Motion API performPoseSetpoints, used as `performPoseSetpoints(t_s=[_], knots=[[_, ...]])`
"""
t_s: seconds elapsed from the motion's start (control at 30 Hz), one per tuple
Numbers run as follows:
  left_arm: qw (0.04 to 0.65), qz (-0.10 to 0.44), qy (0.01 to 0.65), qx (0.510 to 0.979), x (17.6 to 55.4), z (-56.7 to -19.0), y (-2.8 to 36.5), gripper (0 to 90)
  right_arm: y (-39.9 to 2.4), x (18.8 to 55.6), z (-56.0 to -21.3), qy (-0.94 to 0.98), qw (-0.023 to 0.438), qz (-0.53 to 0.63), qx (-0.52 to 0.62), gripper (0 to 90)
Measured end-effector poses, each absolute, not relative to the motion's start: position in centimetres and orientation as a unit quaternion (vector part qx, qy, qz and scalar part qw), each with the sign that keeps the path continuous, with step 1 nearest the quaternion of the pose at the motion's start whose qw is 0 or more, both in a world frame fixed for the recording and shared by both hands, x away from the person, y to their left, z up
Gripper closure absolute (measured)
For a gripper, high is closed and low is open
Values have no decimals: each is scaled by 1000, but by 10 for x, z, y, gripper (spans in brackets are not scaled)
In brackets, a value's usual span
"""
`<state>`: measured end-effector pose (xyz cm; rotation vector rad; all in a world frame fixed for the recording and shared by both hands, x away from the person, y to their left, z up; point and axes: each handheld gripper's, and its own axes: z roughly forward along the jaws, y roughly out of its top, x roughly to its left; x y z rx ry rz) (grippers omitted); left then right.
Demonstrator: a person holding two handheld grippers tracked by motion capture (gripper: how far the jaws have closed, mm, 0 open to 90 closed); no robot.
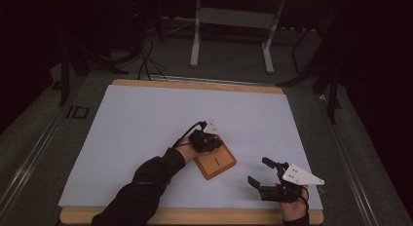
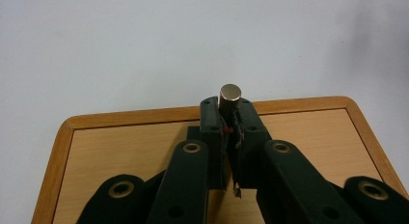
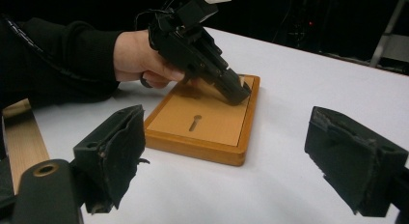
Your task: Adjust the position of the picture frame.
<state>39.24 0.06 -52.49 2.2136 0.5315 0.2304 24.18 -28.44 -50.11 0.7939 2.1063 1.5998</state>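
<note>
Cylinder (image 2: pixel 230 96) | clamped in left tool (image 2: pixel 230 119) tips | above wooden tray (image 2: pixel 120 142)

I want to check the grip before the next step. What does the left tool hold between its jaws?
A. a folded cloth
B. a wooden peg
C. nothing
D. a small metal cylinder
D: the left tool is shut on a small metal cylinder, above the wooden tray.

A dim laboratory or recording room. I work at a wood-edged table (image 1: pixel 195 84) under a white sheet (image 1: pixel 146 123). Beyond the table: grey carpeted floor (image 1: pixel 229 60), a white metal stand's legs (image 1: pixel 196 46), loose black cables (image 1: pixel 145 60), dark equipment frames (image 1: pixel 331 80).
</note>
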Motion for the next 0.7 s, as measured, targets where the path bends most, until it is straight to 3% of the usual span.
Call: performPoseSetpoints(t_s=[0.13, 0.33, 0.7], knots=[[414, 84, 212, 881, 393, -523, 3, 837, -283, 242, -502, 751, 187, 567, 282, 140], [436, 88, 210, 871, 385, -510, 18, 747, -283, 242, -502, 751, 188, 567, 282, 140], [422, 104, 230, 871, 395, -503, 39, 783, -282, 242, -502, 753, 187, 565, 281, 140]])
